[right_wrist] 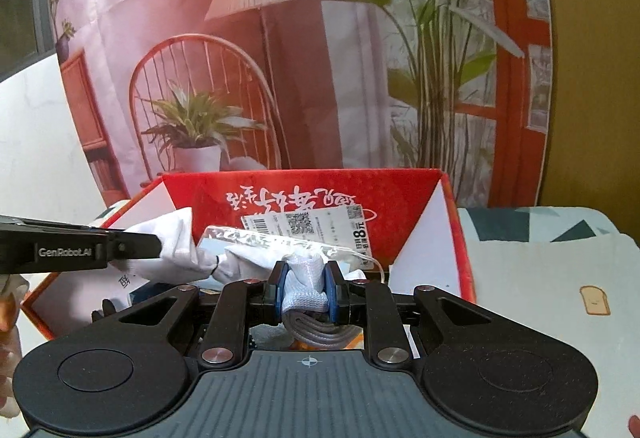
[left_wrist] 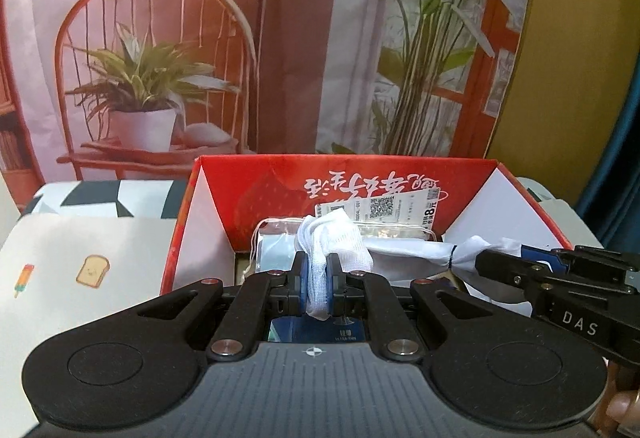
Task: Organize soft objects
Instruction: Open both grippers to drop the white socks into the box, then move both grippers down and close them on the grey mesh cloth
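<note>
A white mesh cloth stretches between both grippers above the open red box. My left gripper is shut on one bunched end of it. The right gripper comes in from the right and pinches the far end, past a thin black tie. In the right wrist view my right gripper is shut on bunched white cloth, with grey fabric folds just below the pads. The left gripper reaches in from the left, holding the other end. A clear bag with white strings lies inside the red box.
The box stands on a pale tablecloth printed with toast and a popsicle; the tablecloth also runs to the box's right. A printed backdrop of chair, plant and lamp rises right behind. A white label sticks to the box's back wall.
</note>
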